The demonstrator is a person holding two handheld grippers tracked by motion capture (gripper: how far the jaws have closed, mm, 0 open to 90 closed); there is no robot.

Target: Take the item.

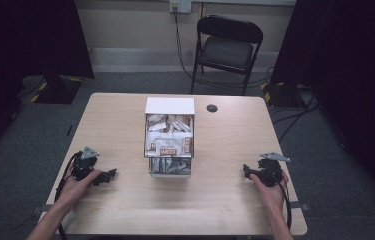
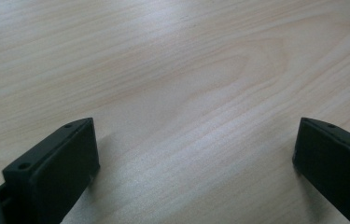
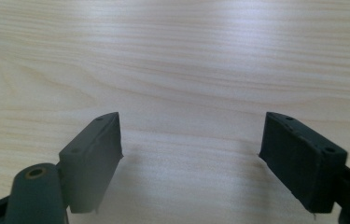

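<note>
At the near left of the table, the left gripper (image 1: 109,175) rests on the wood in a person's hand, its two flat black jaws spread wide with nothing between them; in the left gripper view (image 2: 196,154) the blocky, matte pads frame only pale wood grain. A grey three-cornered plate sits on top of it and a dark cable trails back along the forearm. At the near right, the right gripper (image 1: 245,171) lies the same way, released and empty, jaws pointing inward toward the middle; the right gripper view (image 3: 191,149) shows its rectangular pads with small screw holes over the same smooth, light, streaked surface. Between the two, well apart from both, stands a wire basket (image 1: 149,150) of thin metal mesh, oblong, filled with small paper packets (image 1: 169,145) in white and brown-orange, with a white flat card at its far end. The table (image 1: 120,120) is a rounded-corner rectangle of light laminate. A small dark round cap (image 1: 212,108) lies far right of the basket. Beyond the table stands a black folding chair (image 1: 227,47) on grey carpet.
</note>
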